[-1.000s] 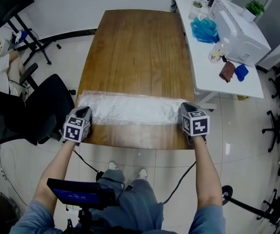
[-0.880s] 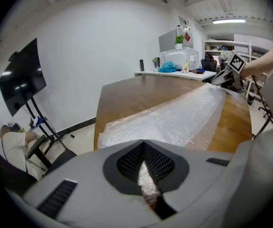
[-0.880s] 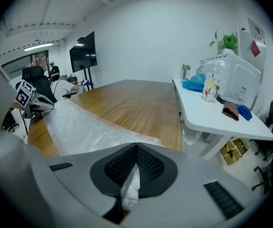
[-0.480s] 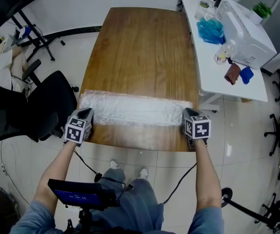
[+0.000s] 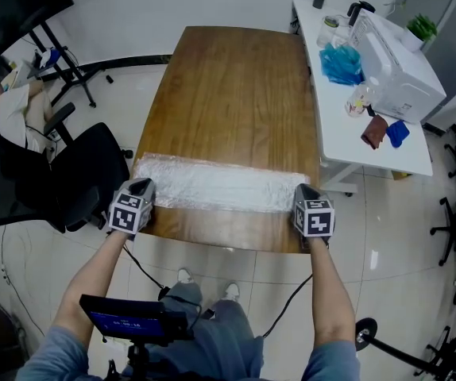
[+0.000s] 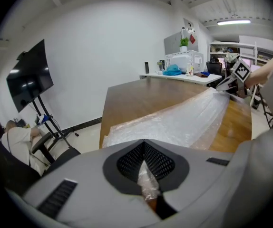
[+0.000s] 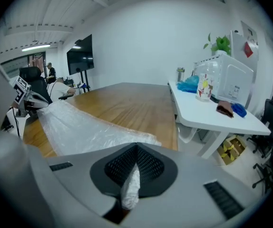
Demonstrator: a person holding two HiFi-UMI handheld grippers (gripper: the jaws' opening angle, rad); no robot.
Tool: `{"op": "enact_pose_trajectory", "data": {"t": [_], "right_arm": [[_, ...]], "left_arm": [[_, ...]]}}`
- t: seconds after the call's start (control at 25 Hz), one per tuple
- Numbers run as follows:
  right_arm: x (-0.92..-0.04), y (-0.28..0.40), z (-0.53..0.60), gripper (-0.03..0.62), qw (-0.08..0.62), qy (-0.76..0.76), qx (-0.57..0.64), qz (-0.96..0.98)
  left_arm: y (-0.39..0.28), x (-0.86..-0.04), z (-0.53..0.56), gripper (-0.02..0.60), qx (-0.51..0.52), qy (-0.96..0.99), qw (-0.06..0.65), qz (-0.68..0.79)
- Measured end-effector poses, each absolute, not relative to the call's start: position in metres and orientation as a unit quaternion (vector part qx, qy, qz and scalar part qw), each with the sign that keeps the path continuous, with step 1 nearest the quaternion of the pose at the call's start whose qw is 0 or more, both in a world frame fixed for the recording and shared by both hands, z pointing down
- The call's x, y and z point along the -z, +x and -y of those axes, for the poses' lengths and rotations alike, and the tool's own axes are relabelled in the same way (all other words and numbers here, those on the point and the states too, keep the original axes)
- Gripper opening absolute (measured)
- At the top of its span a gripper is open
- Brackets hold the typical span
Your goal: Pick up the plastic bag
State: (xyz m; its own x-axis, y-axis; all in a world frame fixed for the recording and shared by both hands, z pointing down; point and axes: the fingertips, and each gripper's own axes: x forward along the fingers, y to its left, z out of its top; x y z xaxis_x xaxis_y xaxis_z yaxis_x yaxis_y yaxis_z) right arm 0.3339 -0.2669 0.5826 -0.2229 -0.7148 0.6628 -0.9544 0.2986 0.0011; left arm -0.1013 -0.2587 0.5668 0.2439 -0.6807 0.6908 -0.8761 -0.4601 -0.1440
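- The plastic bag (image 5: 216, 187) stretches as a long, crinkled clear strip across the near end of the wooden tabletop (image 5: 236, 86), running from one side edge to the other.
- The left hand-held gripper (image 5: 141, 186) sits at the bag's left end. In the left gripper view its jaws are pressed together on a twisted tuft of the film (image 6: 147, 180).
- The right hand-held gripper (image 5: 303, 191) sits at the bag's right end. Its own view shows the jaws closed tight on a bunched white fold of the bag (image 7: 130, 188).
- Both gripper views show the film running out from the pinch towards the other gripper – whether its middle rests on the wood or hangs just above it is not clear.
- A black office chair (image 5: 85, 173) stands left of the tabletop; a white desk (image 5: 347, 137) with a white appliance (image 5: 395, 66) and a blue bundle (image 5: 339, 62) stands to the right.
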Motion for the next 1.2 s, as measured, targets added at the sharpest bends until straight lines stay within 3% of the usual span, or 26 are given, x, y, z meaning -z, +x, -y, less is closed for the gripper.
{"op": "enact_pose_trajectory", "data": {"t": [0.44, 0.96, 1.2], "right_arm": [[-0.517, 0.312, 0.261, 0.000, 0.202, 0.526, -0.165, 0.809], [-0.379, 0.208, 0.164, 0.000, 0.024, 0.428, -0.105, 0.897], [-0.327, 0.166, 0.113, 0.000, -0.006, 0.430, -0.059, 0.901]], "left_arm": [[-0.079, -0.501, 0.225, 0.014, -0.302, 0.785, 0.092, 0.533], [0.040, -0.381, 0.152, 0.014, -0.159, 0.878, 0.046, 0.450], [0.054, -0.323, 0.117, 0.014, -0.100, 0.912, 0.015, 0.399]]}}
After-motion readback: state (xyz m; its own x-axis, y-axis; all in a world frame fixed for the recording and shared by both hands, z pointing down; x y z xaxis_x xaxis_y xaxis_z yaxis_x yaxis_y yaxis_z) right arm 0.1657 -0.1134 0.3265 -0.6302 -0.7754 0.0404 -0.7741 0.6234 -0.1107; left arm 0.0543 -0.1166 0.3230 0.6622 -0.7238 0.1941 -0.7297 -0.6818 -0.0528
